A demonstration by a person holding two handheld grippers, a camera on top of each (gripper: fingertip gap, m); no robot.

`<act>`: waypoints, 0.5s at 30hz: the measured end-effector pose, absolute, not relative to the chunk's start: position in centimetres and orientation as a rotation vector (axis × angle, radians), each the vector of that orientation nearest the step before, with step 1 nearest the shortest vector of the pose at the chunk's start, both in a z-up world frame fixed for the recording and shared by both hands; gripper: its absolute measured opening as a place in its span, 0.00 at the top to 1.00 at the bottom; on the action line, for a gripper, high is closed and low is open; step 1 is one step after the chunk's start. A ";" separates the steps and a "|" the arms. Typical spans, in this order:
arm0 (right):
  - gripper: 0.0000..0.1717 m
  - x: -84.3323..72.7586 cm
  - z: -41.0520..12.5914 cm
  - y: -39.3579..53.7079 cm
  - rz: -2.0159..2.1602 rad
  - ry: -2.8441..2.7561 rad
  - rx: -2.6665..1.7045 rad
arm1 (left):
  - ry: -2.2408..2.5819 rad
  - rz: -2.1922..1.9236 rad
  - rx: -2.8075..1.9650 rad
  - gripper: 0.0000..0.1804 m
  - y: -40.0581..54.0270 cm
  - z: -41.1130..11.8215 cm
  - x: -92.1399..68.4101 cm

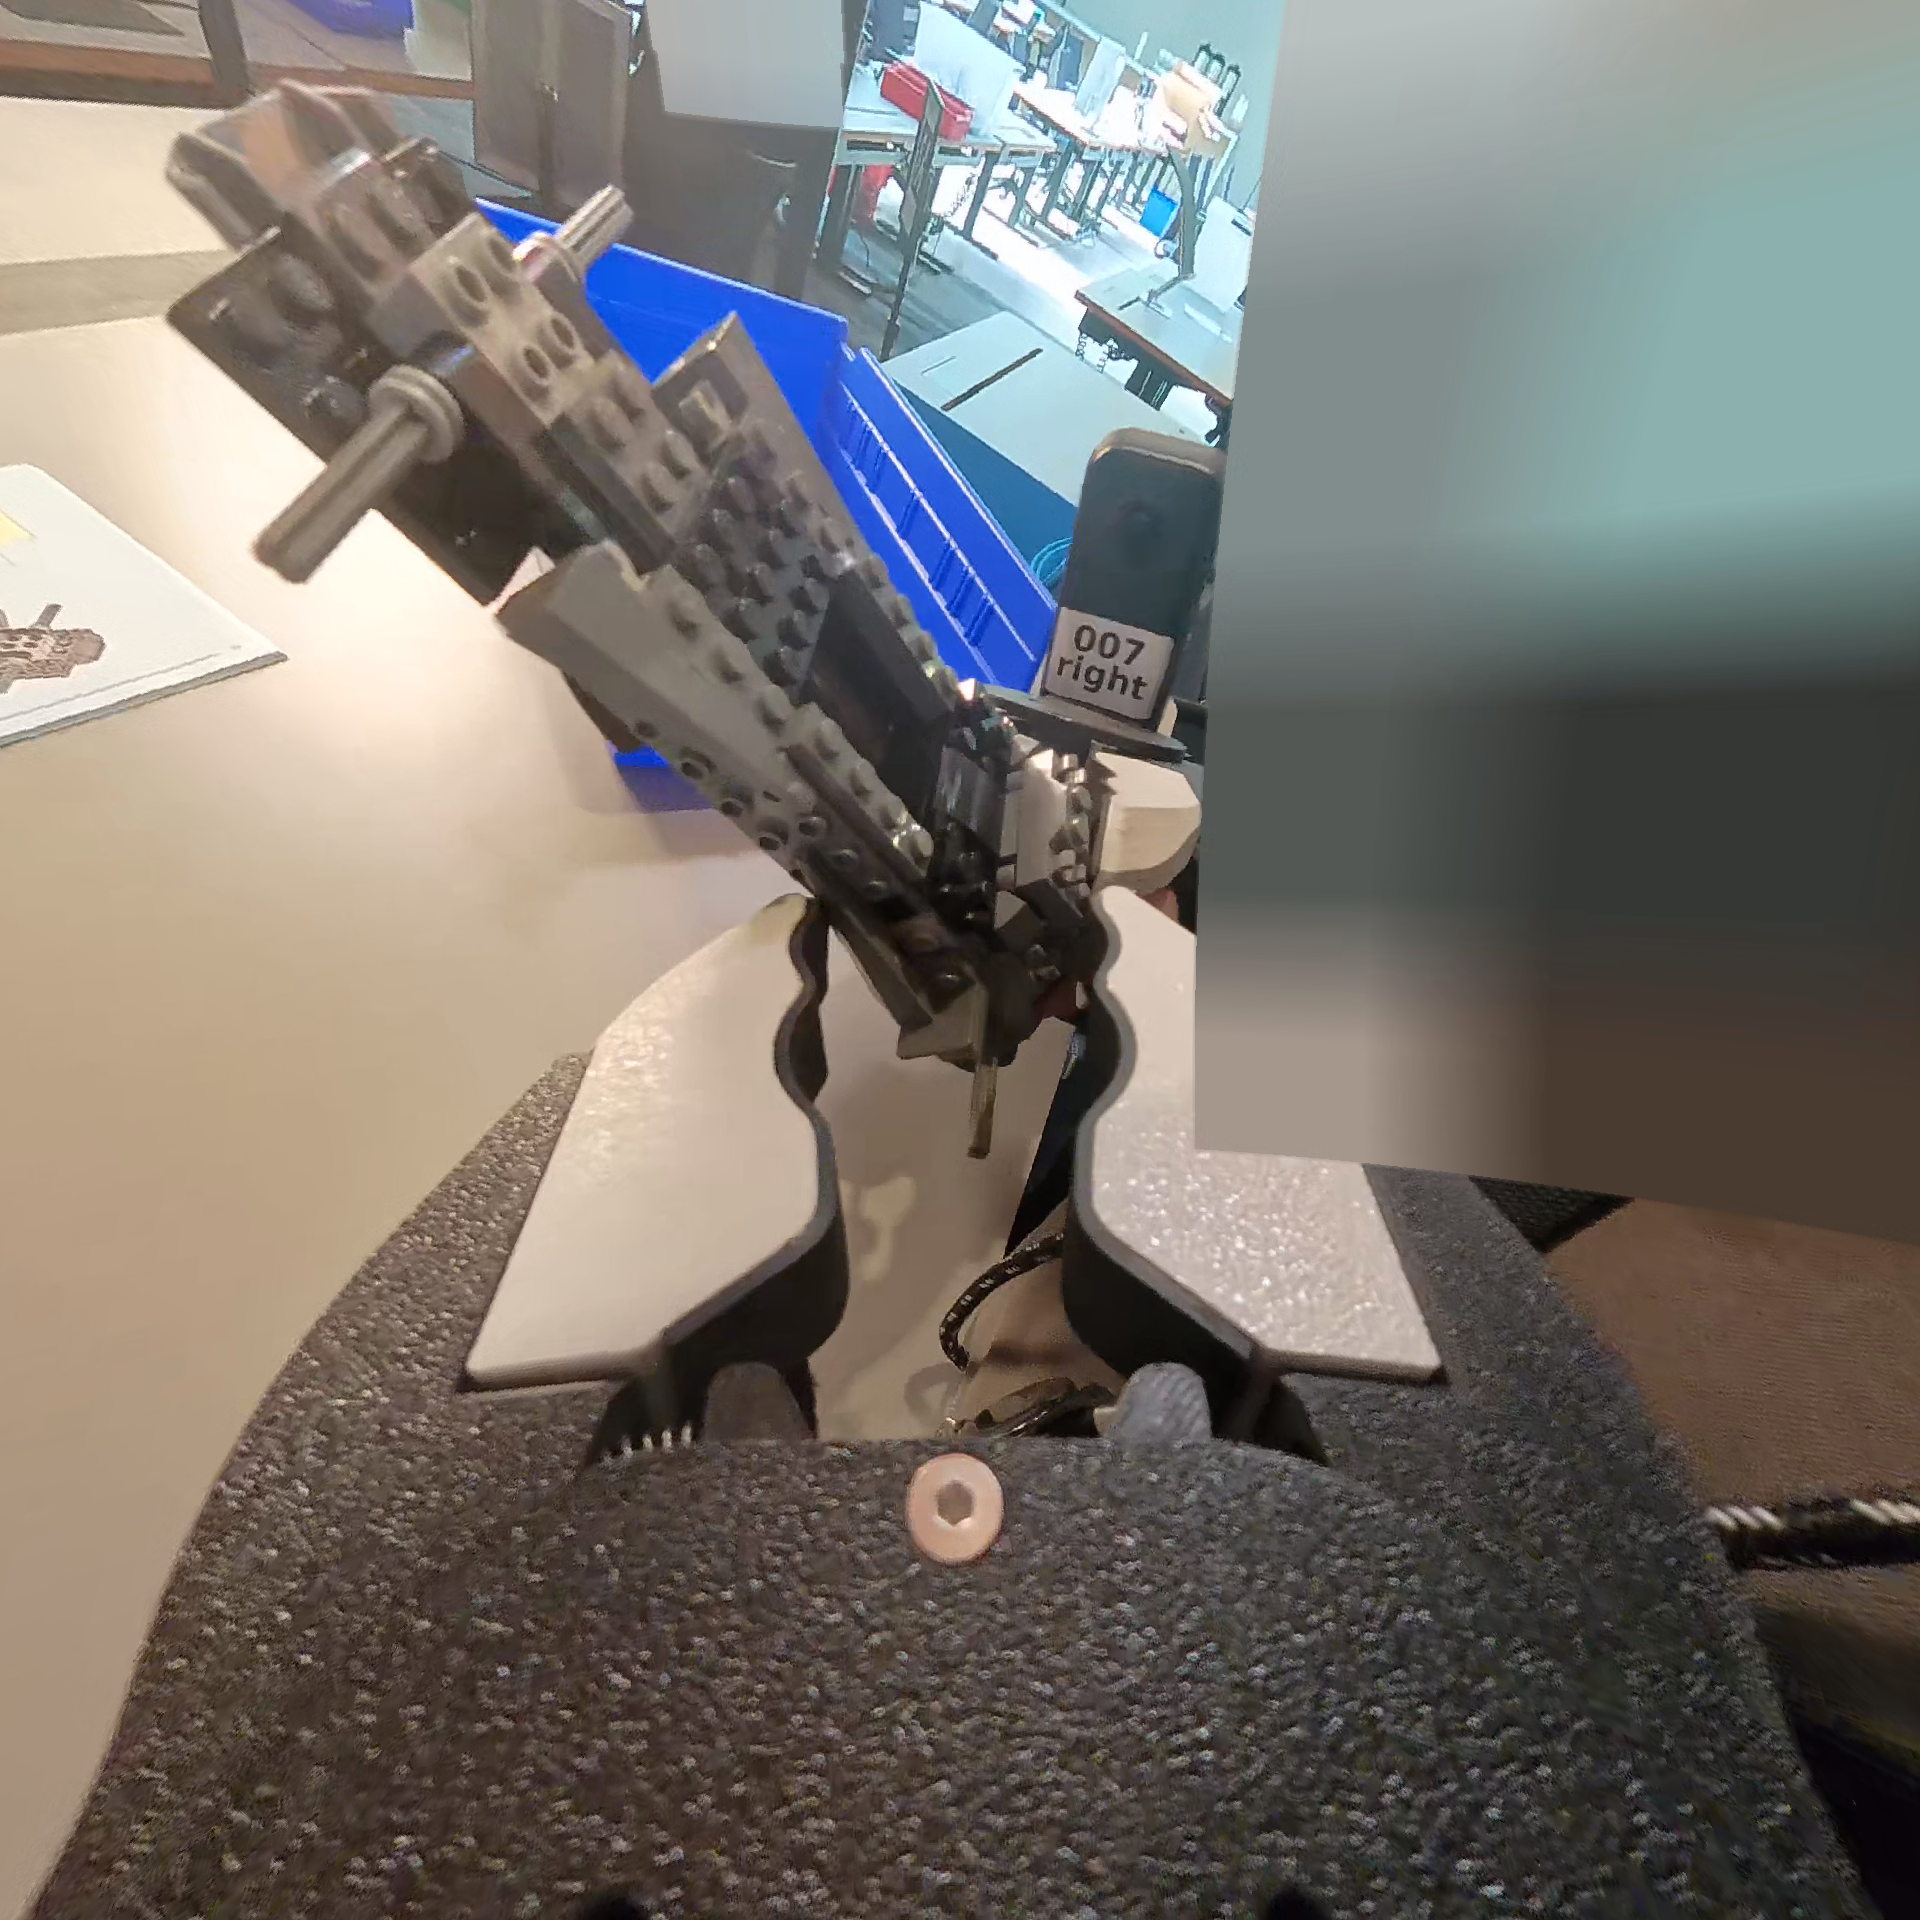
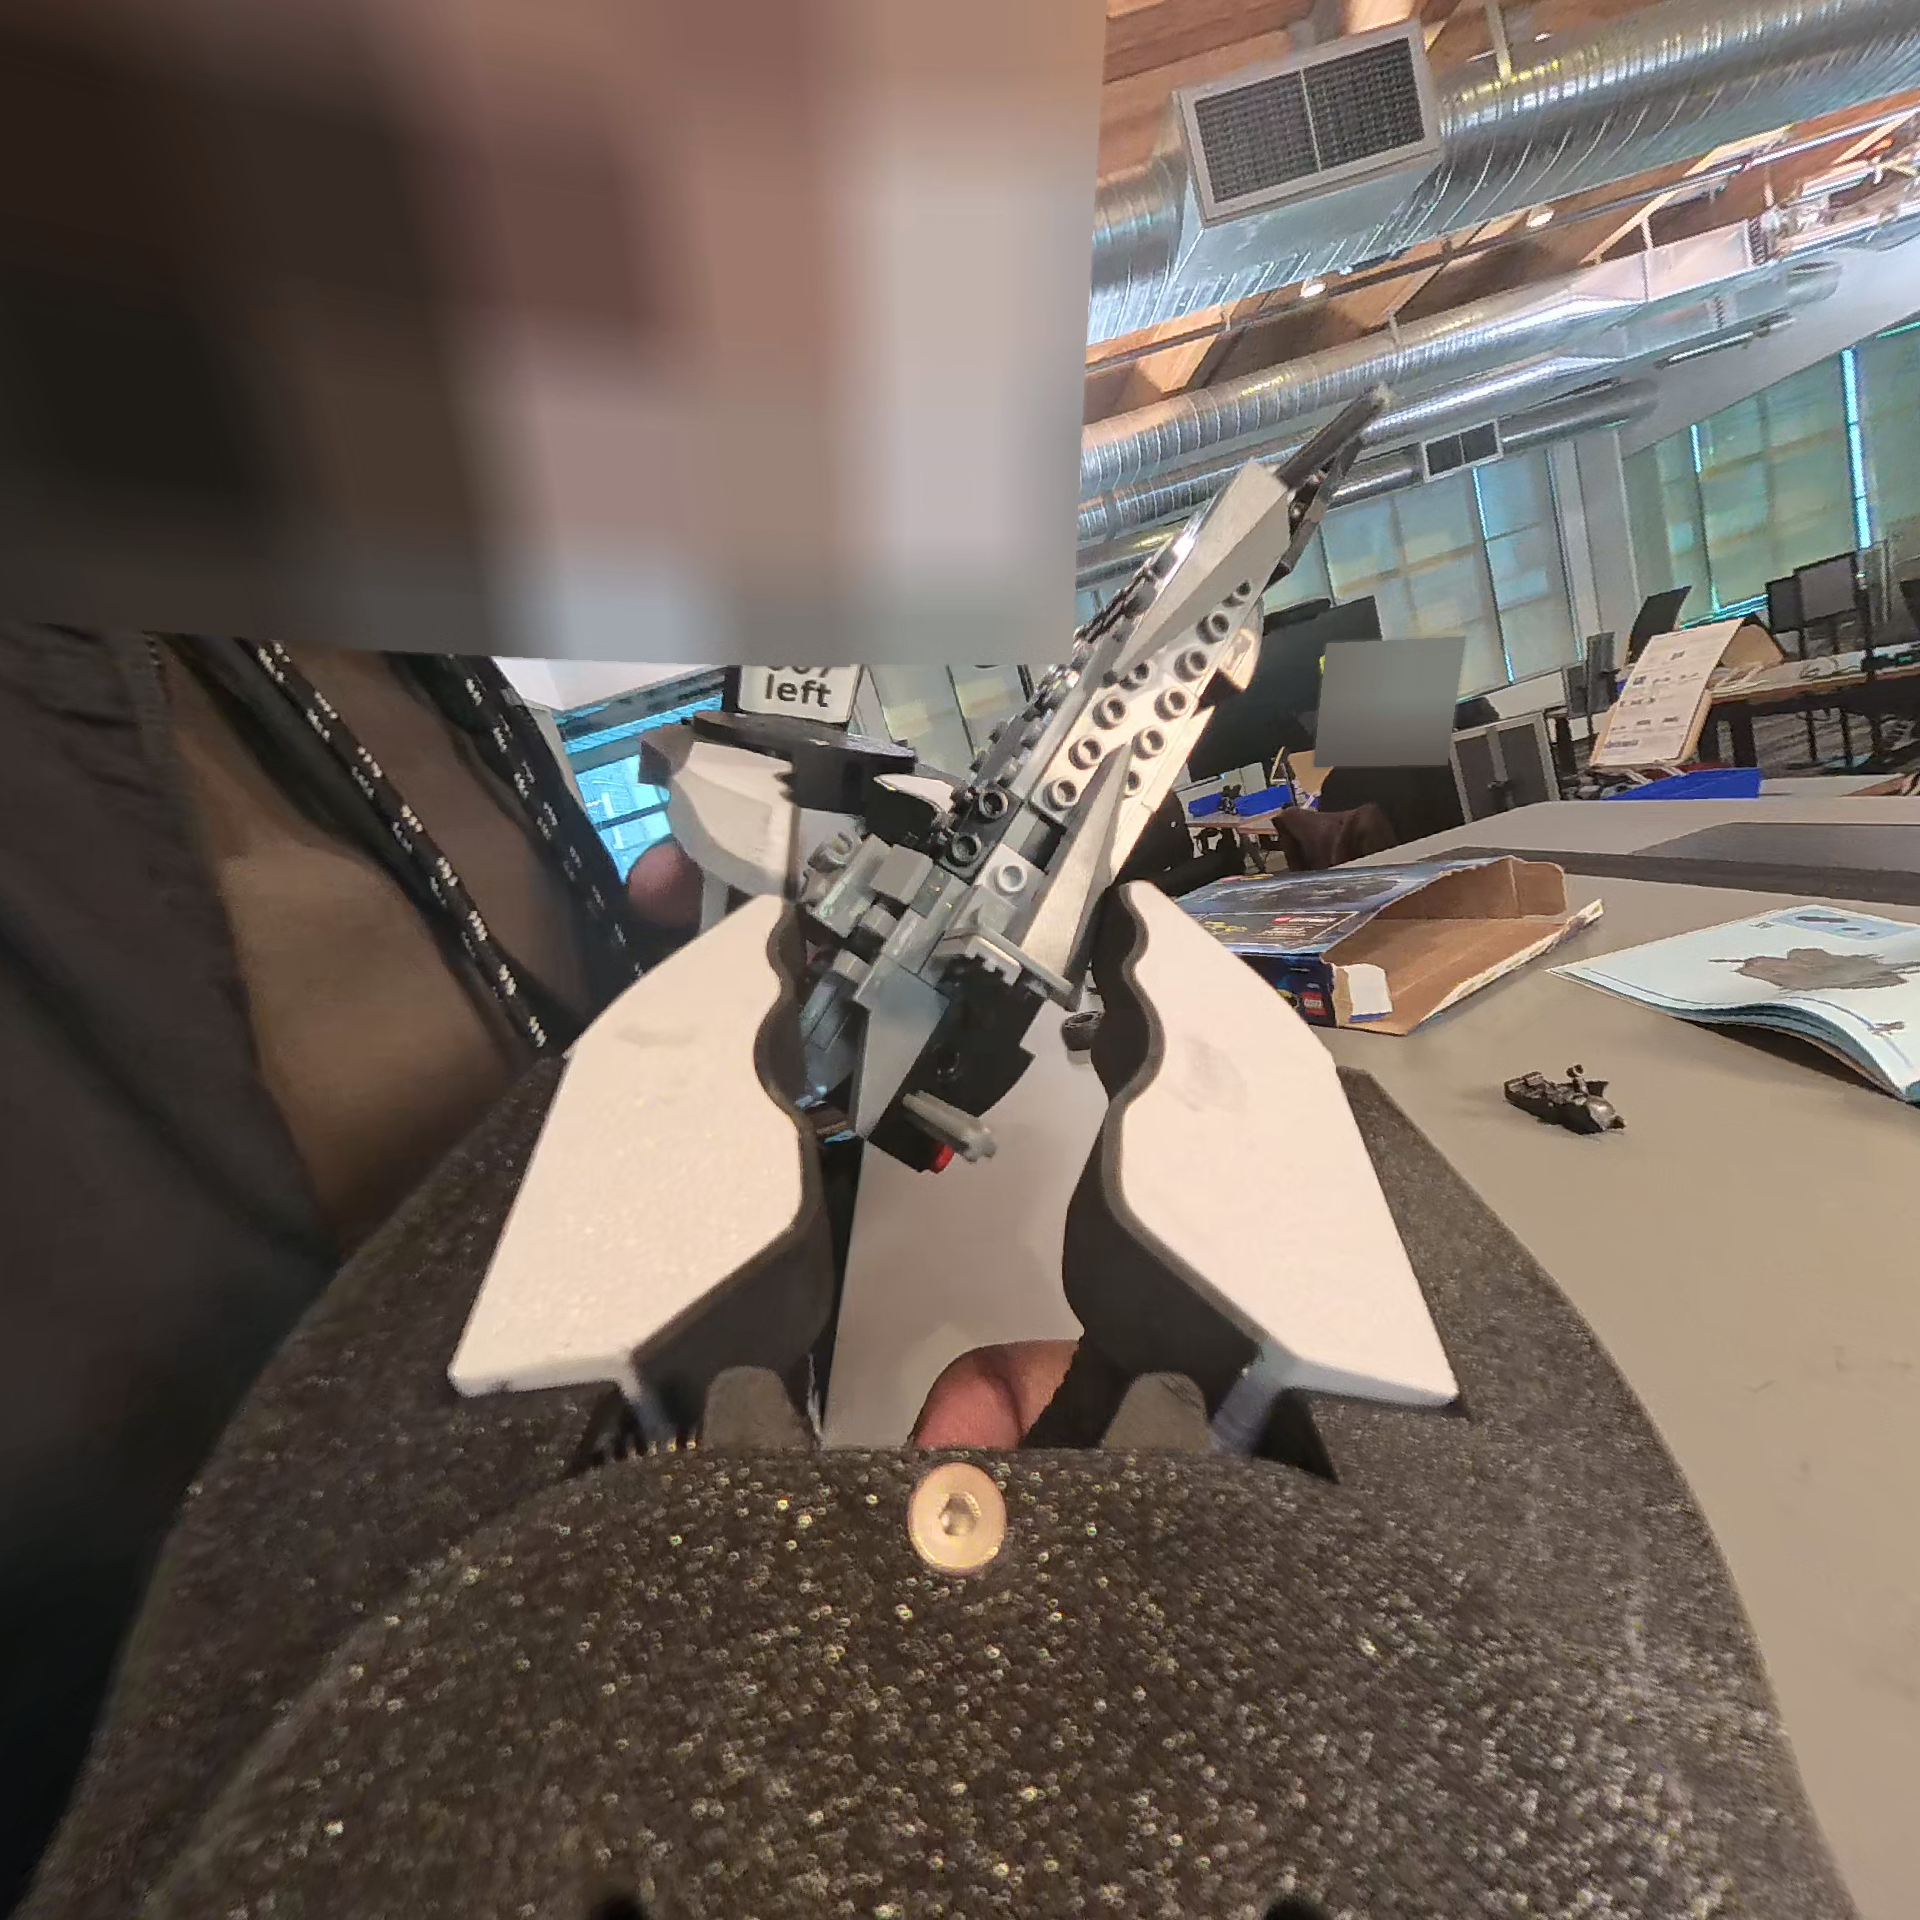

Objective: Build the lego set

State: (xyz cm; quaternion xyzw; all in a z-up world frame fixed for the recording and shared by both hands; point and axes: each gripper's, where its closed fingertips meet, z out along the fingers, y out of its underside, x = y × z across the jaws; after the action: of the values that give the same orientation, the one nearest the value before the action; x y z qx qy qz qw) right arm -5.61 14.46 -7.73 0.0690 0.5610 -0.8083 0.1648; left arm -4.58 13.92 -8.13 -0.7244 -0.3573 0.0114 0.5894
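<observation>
Counting left to right in the left wrist view: one pale printed booklet (image 1: 104, 592) at the left edge of the grey worktop (image 1: 312, 987), one grey-and-black toy brick model (image 1: 727, 665) tilted up mid-frame, one blue plastic bin (image 1: 935, 499) behind it. The left hand-held gripper (image 1: 951, 945) is clenched on the model's lower end. In the right wrist view the right hand-held gripper (image 2: 951, 935) grips it too, though its right-side contact looks marginal. Further right: one torn-open cardboard box (image 2: 1455, 925) and one small black brick piece (image 2: 1564, 1099).
</observation>
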 end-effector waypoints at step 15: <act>0.69 -5.8 -8.2 14.3 -2.356 1.575 0.189 | -0.919 -0.168 -1.548 0.73 14.4 -9.0 -4.9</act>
State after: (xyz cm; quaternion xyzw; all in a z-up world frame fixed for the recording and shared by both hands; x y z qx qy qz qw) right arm -5.77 14.30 -8.24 0.0658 0.5482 -0.8202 0.1500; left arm -4.95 14.42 -8.96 -0.6729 -0.3993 -0.0729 0.6184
